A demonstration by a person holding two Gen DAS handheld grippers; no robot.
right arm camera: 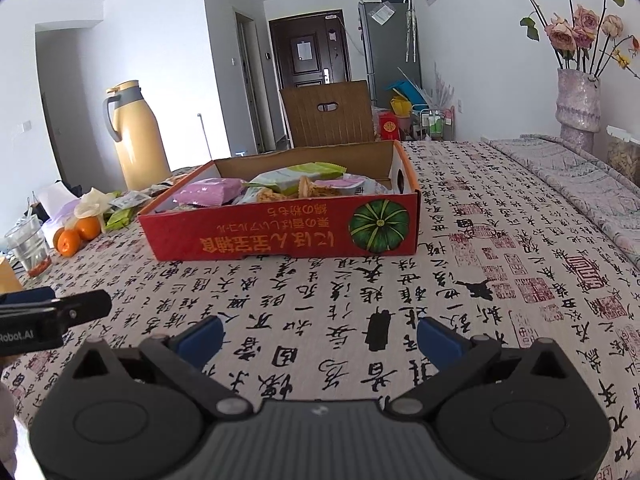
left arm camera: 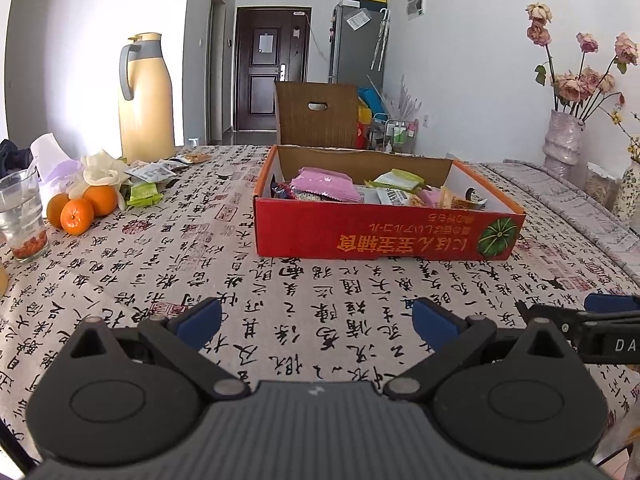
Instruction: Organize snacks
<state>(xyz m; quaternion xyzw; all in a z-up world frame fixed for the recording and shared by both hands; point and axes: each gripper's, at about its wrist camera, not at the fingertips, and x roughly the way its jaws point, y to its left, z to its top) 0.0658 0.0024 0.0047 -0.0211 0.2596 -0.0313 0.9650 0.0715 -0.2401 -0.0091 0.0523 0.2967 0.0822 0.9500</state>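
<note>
A red cardboard box [left arm camera: 384,232] [right arm camera: 280,232] with a green pumpkin picture stands mid-table, holding several snack packets, among them a pink one [left arm camera: 326,186] [right arm camera: 208,192]. More loose packets [left arm camera: 156,174] [right arm camera: 128,202], one of them green [left arm camera: 144,196], lie on the table left of the box near the flask. My left gripper [left arm camera: 316,320] hovers open and empty over the tablecloth, well short of the box. My right gripper [right arm camera: 320,338] is likewise open and empty, in front of the box's right end.
A tall yellow thermos flask [left arm camera: 146,100] [right arm camera: 136,136], three oranges [left arm camera: 80,208] [right arm camera: 76,234] and a glass [left arm camera: 22,216] [right arm camera: 30,246] sit at the left. A vase of dried roses [left arm camera: 564,140] [right arm camera: 578,104] stands at the right. A wooden chair [left arm camera: 316,114] is behind the table.
</note>
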